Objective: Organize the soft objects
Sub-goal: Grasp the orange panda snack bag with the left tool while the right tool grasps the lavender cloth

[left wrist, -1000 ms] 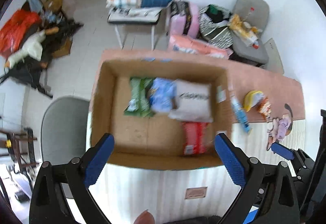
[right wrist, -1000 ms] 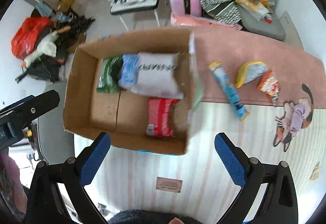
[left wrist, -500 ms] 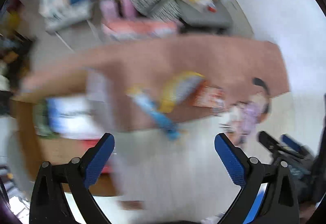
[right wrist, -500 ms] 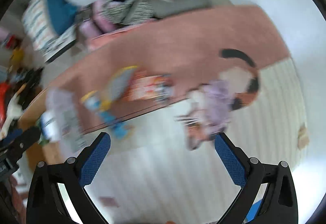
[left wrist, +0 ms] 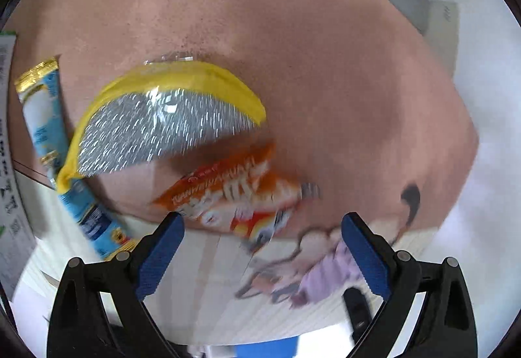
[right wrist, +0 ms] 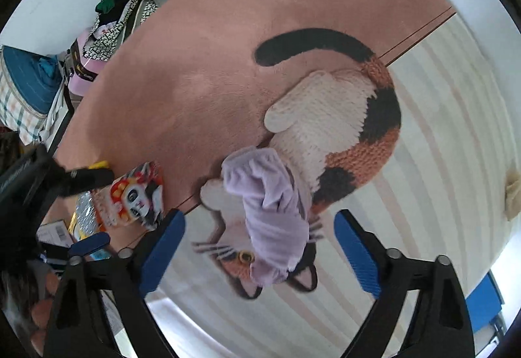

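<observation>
My left gripper [left wrist: 262, 236] is open and empty, low over an orange snack packet [left wrist: 234, 200] that lies just beyond its fingertips. A yellow and silver pouch [left wrist: 162, 120] and a long blue tube packet [left wrist: 52, 149] lie to its left. My right gripper [right wrist: 260, 236] is open and empty, just above a crumpled lilac cloth [right wrist: 270, 214] on the cat-print mat. The orange packet [right wrist: 136, 195] also shows at the right wrist view's left, with the left gripper [right wrist: 88, 211] beside it.
The items lie on a pink cloth [left wrist: 309, 48] and a cream striped mat with a calico cat print [right wrist: 351, 136]. A cardboard box flap [left wrist: 6, 136] is at the far left. Cluttered chairs and bags [right wrist: 107, 16] stand behind the table.
Both grippers have swung right, away from the cardboard box, and dropped low. The left now hovers at the orange packet, the right at the lilac cloth. Both stay open.
</observation>
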Tool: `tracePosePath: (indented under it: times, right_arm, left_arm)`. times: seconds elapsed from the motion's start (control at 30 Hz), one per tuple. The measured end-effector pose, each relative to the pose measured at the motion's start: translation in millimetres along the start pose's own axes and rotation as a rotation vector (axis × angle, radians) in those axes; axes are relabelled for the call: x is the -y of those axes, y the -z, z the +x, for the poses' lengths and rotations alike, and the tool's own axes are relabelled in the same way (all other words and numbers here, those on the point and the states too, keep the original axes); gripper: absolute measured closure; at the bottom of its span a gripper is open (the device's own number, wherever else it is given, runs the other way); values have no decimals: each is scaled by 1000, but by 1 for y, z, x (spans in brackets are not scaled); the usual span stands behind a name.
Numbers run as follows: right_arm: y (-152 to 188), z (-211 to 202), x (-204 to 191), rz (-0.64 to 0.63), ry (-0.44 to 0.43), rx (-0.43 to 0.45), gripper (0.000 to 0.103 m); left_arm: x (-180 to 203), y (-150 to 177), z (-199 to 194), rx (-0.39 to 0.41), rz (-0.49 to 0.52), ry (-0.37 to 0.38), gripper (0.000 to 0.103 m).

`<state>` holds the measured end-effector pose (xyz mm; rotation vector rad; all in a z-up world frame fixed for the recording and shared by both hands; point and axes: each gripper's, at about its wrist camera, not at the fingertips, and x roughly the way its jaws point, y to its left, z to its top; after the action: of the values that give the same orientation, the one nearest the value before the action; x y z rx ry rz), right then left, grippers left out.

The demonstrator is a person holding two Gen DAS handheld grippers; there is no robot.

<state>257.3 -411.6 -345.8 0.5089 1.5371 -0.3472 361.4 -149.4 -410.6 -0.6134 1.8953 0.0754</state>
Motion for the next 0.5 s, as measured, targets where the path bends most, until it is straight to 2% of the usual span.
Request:
tracePosePath:
  times: [0.07, 0.1, 0.13, 0.2, 0.27, 0.37, 0.5]
  right_arm:
    - [-4, 9, 0, -3, 1, -7, 22]
    - [-6, 14, -1, -11, 0, -15, 24]
    - [-9, 18, -1, -18, 2, -21, 26]
    - [-10, 24, -5, -43, 9, -35, 29]
    - [-11, 29, -8, -79, 21, -51, 29]
    - [-14, 36, -10, -117, 28, -72, 29]
    - [-12, 39, -8, -145, 53, -82, 29]
  left_arm:
    - [0, -8, 2, 16, -40, -7, 7]
    - [1, -11, 3, 25, -40, -37, 16]
    - [5, -12, 5, 30, -20, -71, 25]
    - [15, -10, 6, 39, 70, -152, 36]
    - [25, 0, 6, 79, 198, -246, 36]
    - [29, 14, 8, 112, 331, -349, 36]
    - [33, 28, 12, 142, 436, -417, 34]
